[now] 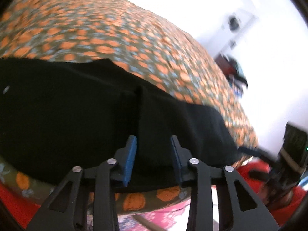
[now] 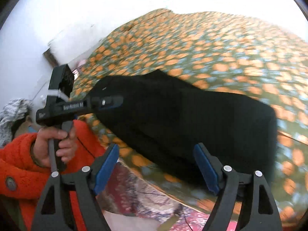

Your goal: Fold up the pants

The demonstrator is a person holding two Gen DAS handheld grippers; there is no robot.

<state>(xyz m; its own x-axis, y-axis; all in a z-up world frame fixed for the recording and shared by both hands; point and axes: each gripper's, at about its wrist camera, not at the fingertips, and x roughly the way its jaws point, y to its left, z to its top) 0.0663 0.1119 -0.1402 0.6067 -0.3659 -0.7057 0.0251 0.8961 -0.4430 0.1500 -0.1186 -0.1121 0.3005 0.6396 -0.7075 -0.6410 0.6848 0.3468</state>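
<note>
A home bedroom: a floral bedspread [image 1: 115, 38] covers the bed beside white walls [image 2: 28, 48].

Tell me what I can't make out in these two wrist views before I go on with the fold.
- Black pants: folds and layers lost in uniform dark cloth, both views; the left wrist view's edge cuts them off.
- Left gripper: cloth between the pads; whether they press it is unclear.
- Floral bedspread: pattern smeared by motion blur.
- Right gripper: open; the pants' near edge hidden behind its fingers.
- Wall items: too small, overexposed.
</note>
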